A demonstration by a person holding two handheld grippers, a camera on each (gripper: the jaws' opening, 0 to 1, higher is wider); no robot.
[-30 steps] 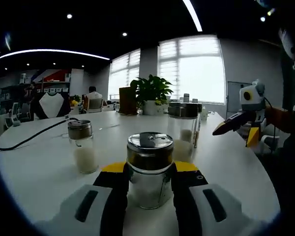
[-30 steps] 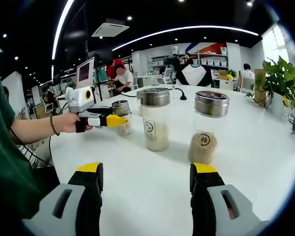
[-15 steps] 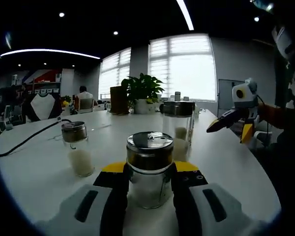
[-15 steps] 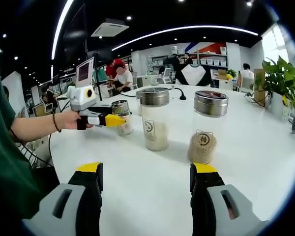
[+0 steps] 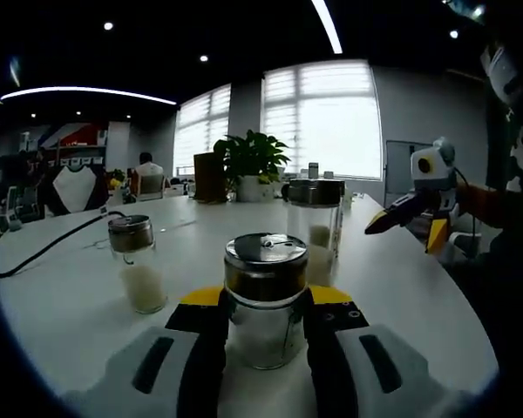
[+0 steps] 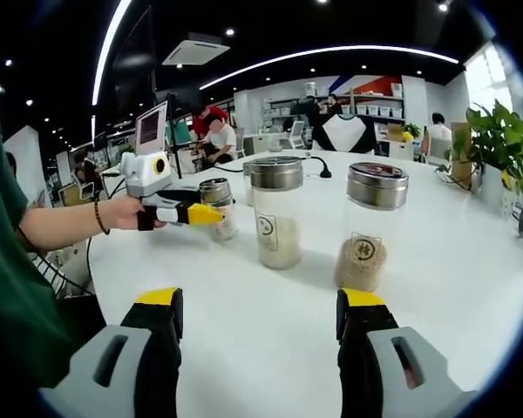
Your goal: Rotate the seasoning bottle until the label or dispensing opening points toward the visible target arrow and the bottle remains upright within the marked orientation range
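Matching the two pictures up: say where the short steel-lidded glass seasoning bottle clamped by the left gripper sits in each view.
Left gripper view: short steel-lidded glass seasoning bottle at lower centre, inside the left gripper.
Right gripper view: left of centre, behind that gripper.
Shared landmark: leafy green potted plant.

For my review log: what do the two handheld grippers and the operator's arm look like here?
Each gripper has black jaws with yellow tips on a light grey body with dark slots: left gripper, right gripper. From outside, the left gripper carries a white box with a yellow-ringed lens. The person wears a dark green sleeve and a beaded bracelet.
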